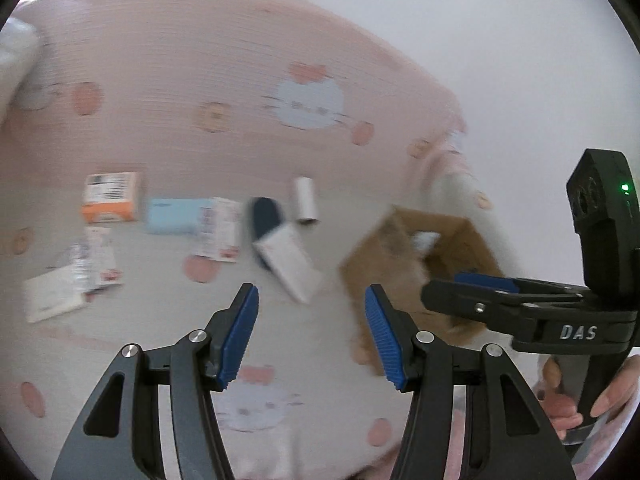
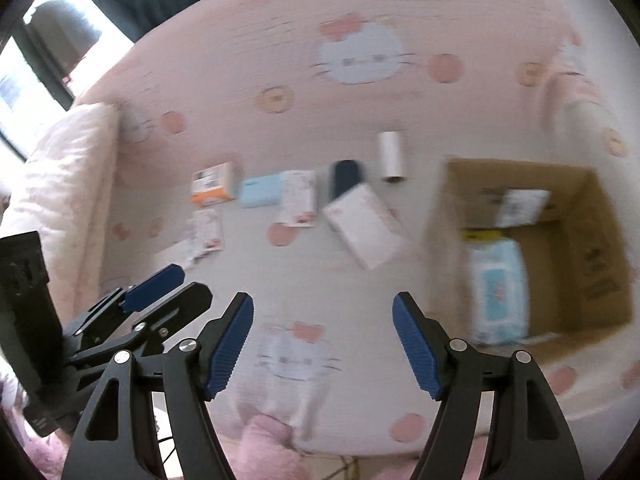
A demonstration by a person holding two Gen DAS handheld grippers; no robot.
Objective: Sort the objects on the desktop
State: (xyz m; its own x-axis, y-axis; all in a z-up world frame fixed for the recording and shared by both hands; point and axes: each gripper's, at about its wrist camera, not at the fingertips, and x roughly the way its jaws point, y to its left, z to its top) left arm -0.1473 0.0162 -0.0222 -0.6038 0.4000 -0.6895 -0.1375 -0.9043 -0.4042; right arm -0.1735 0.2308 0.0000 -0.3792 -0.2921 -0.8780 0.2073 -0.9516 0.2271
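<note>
Small items lie on a pink cartoon-cat cloth (image 2: pixel 360 8): an orange box (image 2: pixel 212 184), a light blue box (image 2: pixel 260 191), a white-and-red packet (image 2: pixel 298 196), a dark oval case (image 2: pixel 346 174), a large white box (image 2: pixel 366 226) and a white roll (image 2: pixel 392 156). The same items show blurred in the left wrist view, with the large white box (image 1: pixel 290 262) nearest. A brown cardboard box (image 2: pixel 592 264) at the right holds a blue wipes pack (image 2: pixel 500 288). My left gripper (image 1: pixel 312 332) is open and empty above the cloth. My right gripper (image 2: pixel 323 340) is open and empty, left of the cardboard box.
More white packets (image 1: pixel 76 280) lie at the left of the cloth. A white padded cushion (image 2: pixel 60 184) borders the left side. The right gripper (image 1: pixel 472 284) reaches over the cardboard box (image 1: pixel 400 240) in the left wrist view. A white wall (image 1: pixel 520 60) is behind.
</note>
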